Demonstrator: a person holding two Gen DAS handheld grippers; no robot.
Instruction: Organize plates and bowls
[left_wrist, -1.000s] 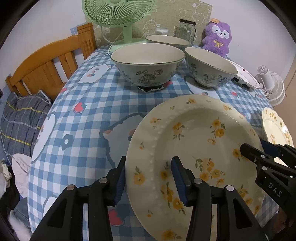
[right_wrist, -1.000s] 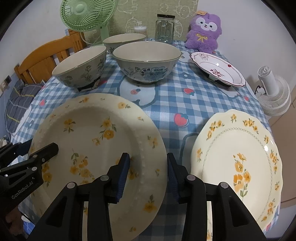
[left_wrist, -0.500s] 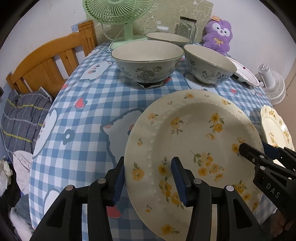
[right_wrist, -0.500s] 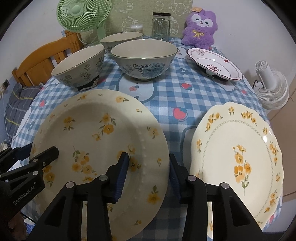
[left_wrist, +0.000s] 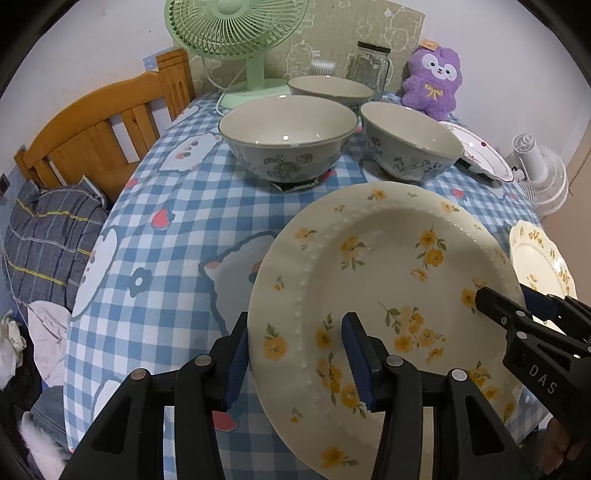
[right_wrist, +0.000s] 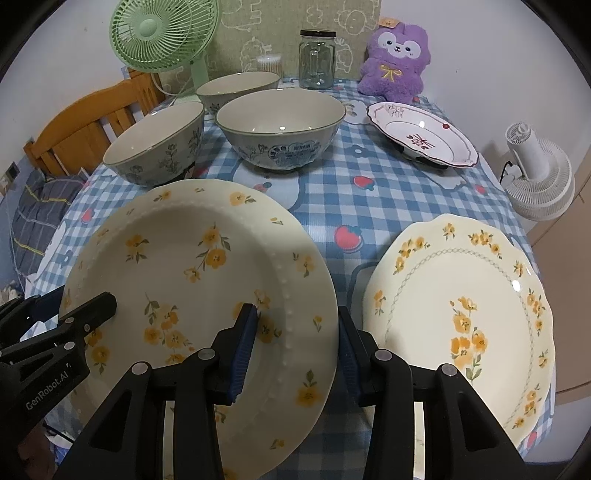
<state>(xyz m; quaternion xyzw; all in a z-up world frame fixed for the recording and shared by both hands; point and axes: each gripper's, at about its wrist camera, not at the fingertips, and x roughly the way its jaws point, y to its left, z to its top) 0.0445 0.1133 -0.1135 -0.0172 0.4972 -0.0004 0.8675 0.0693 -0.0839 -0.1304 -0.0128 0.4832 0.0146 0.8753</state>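
Both grippers, left gripper (left_wrist: 295, 354) and right gripper (right_wrist: 295, 350), are clamping the beaded plate (left_wrist: 388, 277) by opposite rims, probably stacking it next onto the scalloped plate (right_wrist: 461, 314) just right of the right gripper.

The beaded yellow-flower plate (right_wrist: 192, 273), held at both rims, has tipped a little flatter and drifted slightly away from the bowls, toward the tabletop's near edge.
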